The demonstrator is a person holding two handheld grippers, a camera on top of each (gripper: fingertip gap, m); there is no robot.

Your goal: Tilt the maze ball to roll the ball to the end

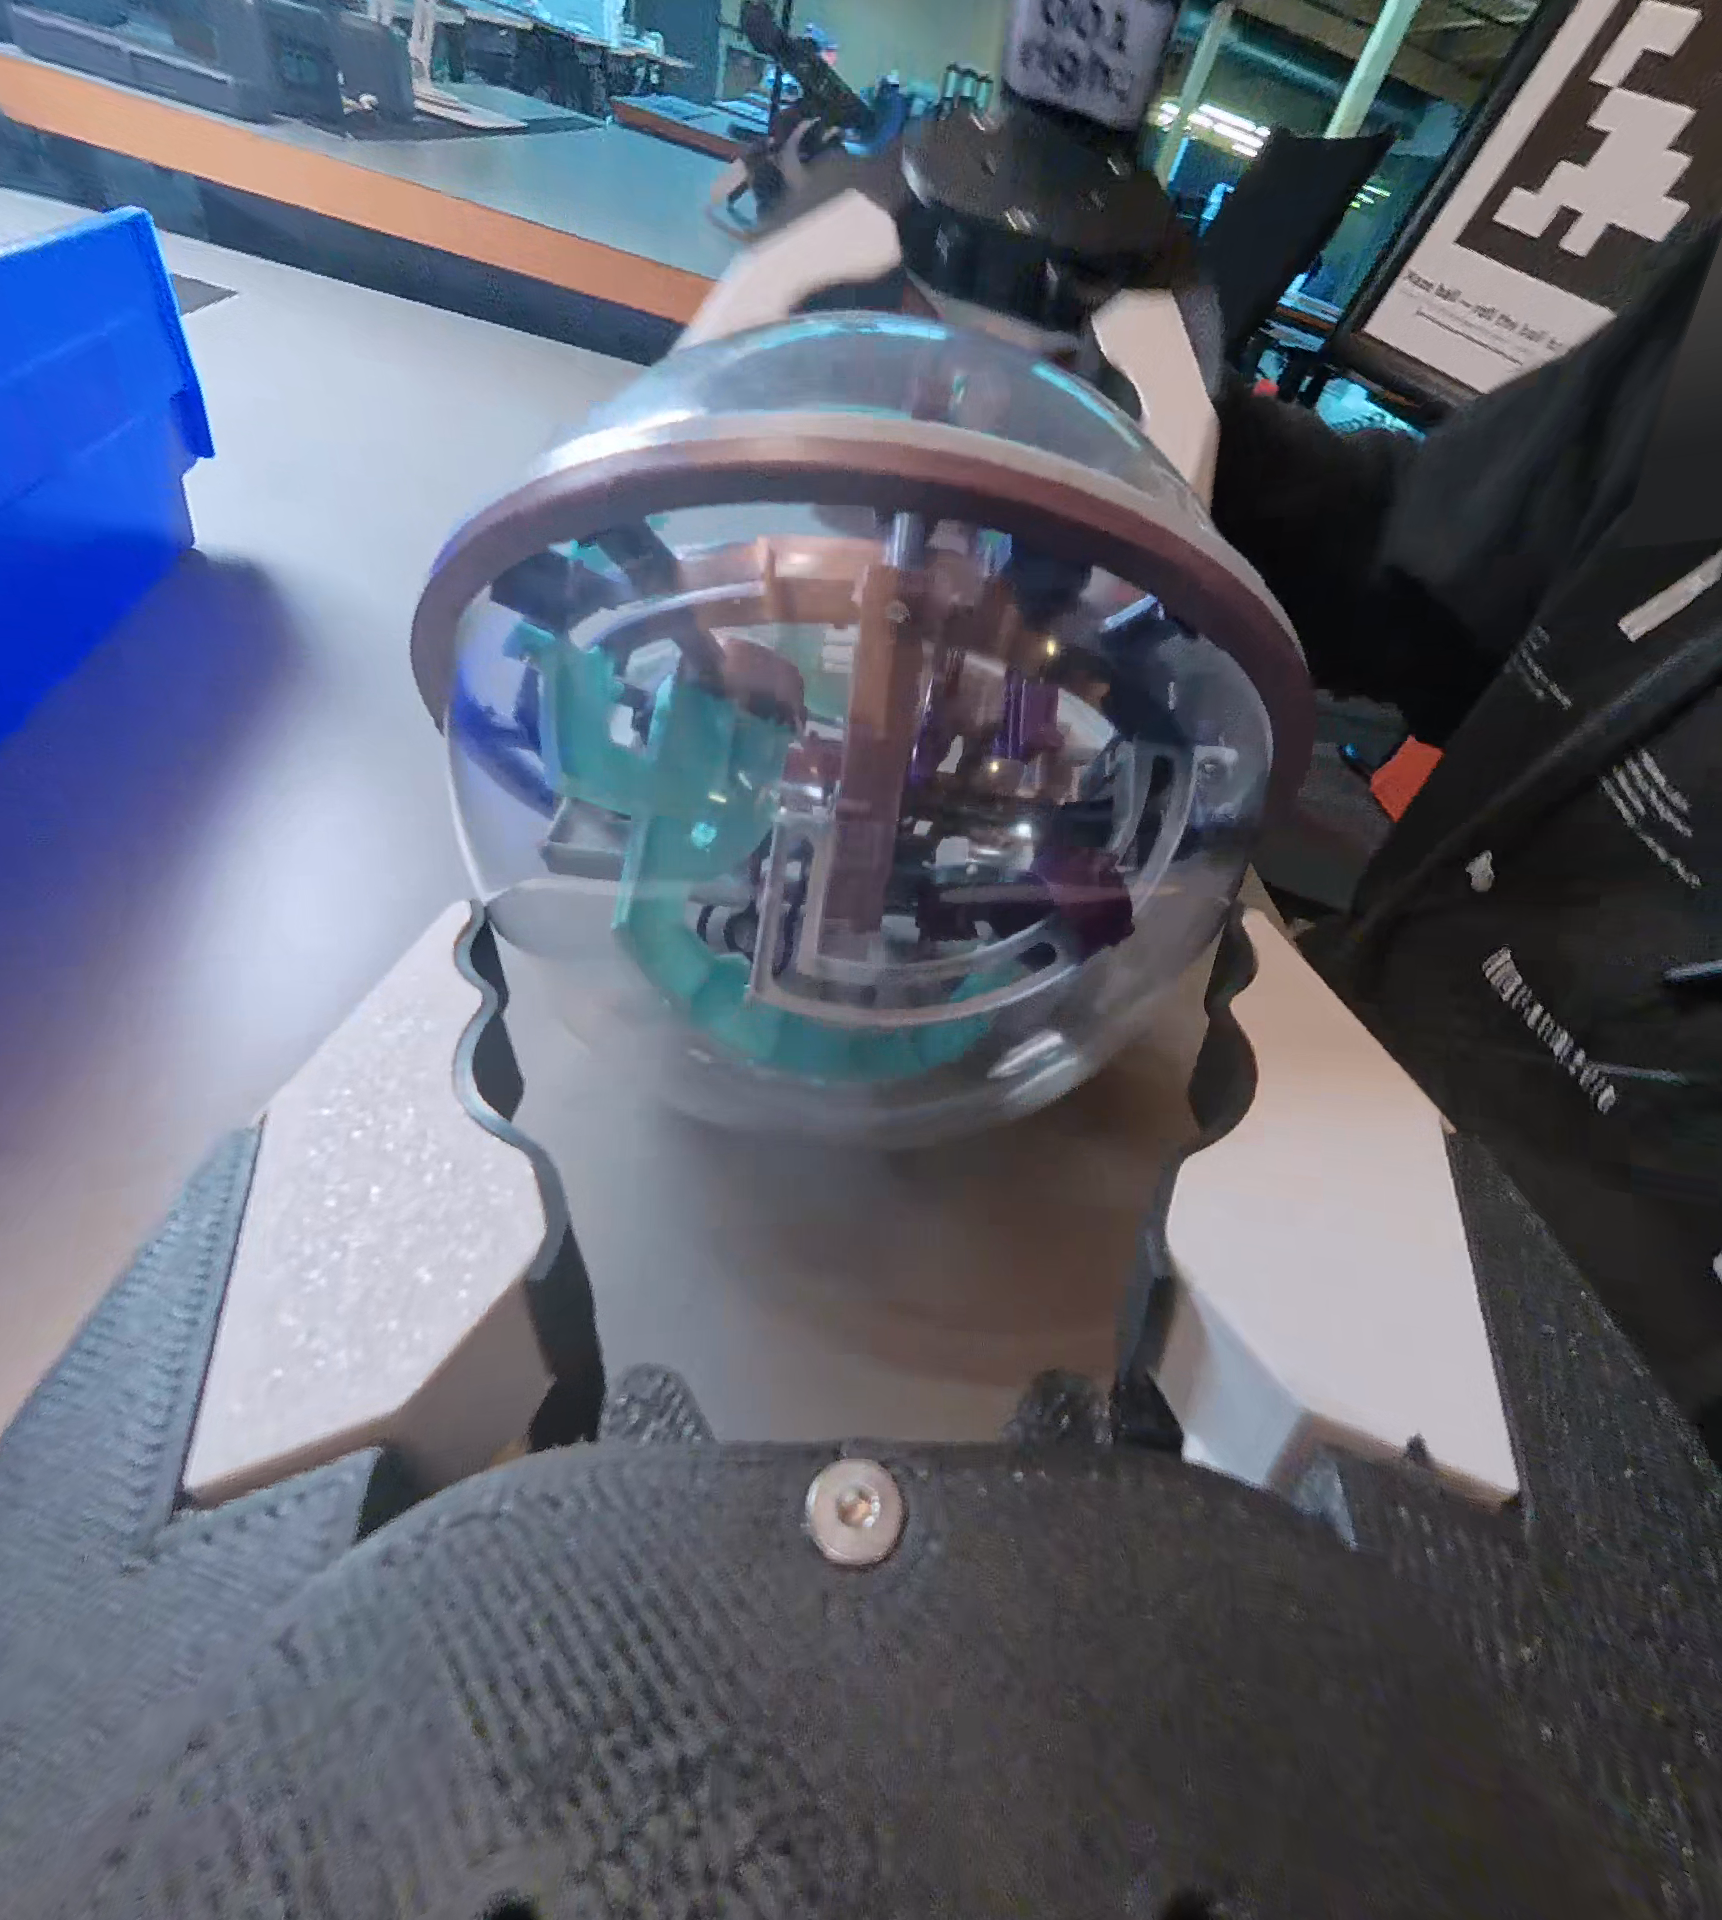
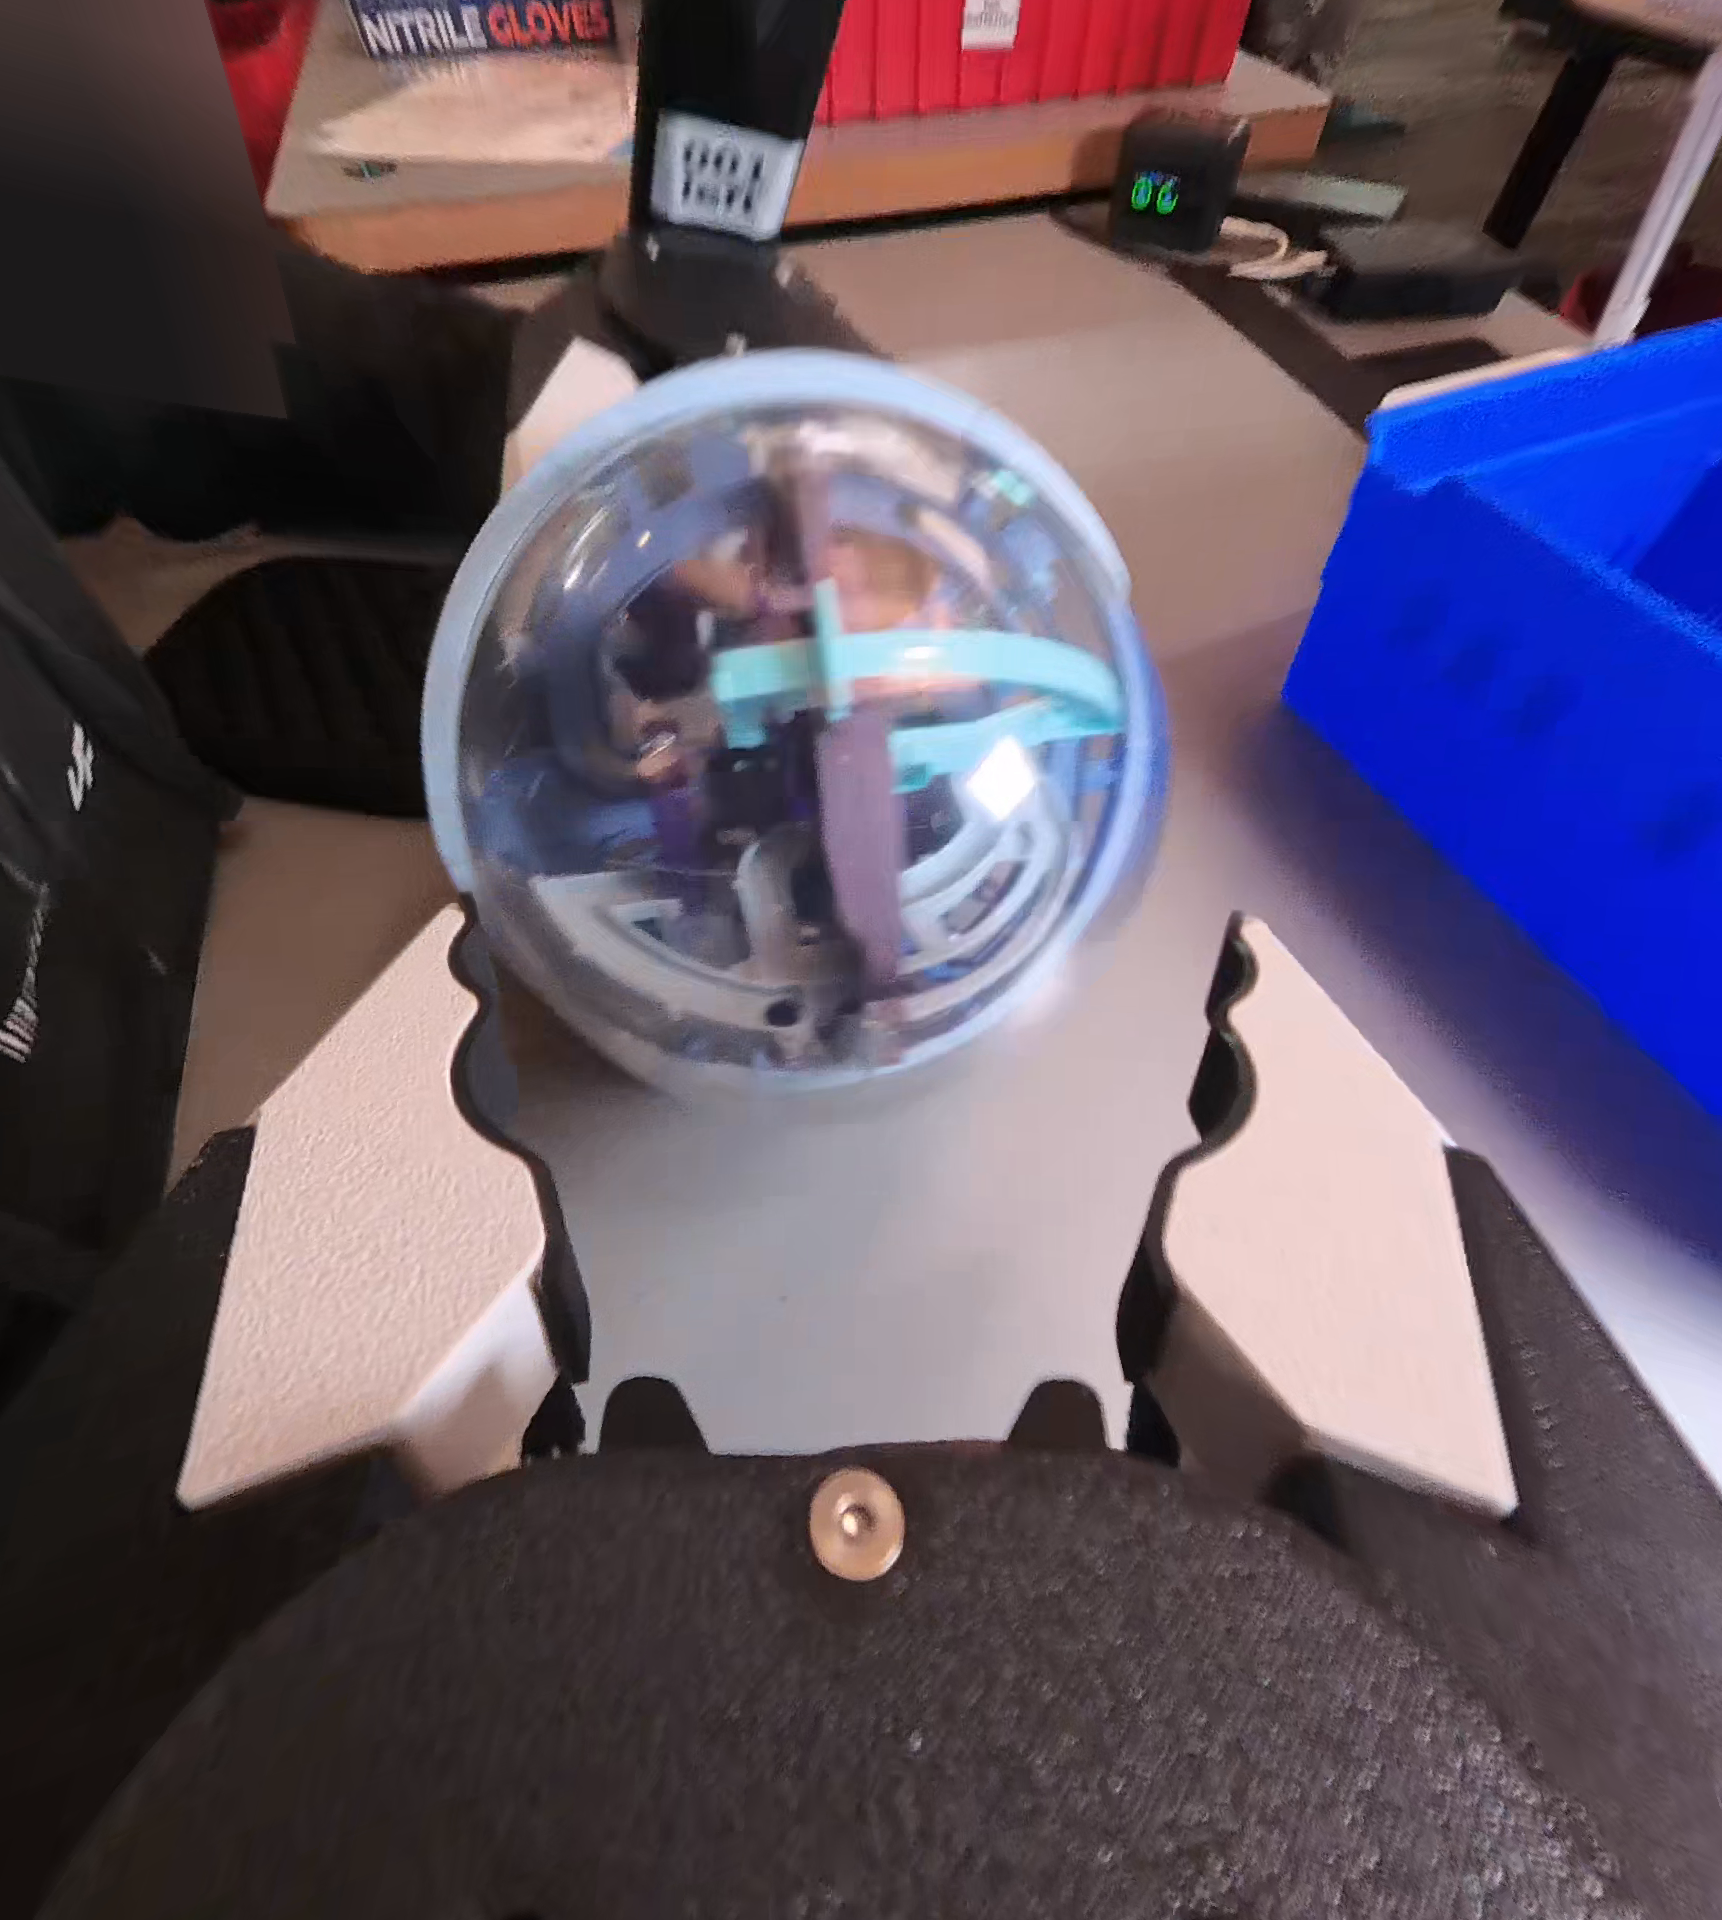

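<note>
**Maze ball: clear sphere, held between two sets of tongs above the tabletop**

Item: maze ball (image 1: 862, 727), a transparent hard-shell globe with a brownish seam ring round its middle and teal, purple, brown and white track pieces inside. The small ball within cannot be picked out; both views are blurred.

Position: in front of the person's dark jacket (image 1: 1584, 831), raised over the grey tabletop (image 1: 337, 499), a blue bin (image 1: 26, 436) off to one side.

Hold: left tongs (image 1: 862, 935) spread wide, fingertips pressed to the lower flanks of the sphere; right tongs (image 2: 857, 935) likewise spread and cradling it from the opposite side. Each set shows in the other's view beyond the globe.

Handling, as judged: light, rigid, smooth and slippery; a curved shell gives the notched pads little purchase. Probably brittle if dropped. Best grip is at opposite points of the widest girth, near the seam ring, with steady pressure while tilting slowly
</note>
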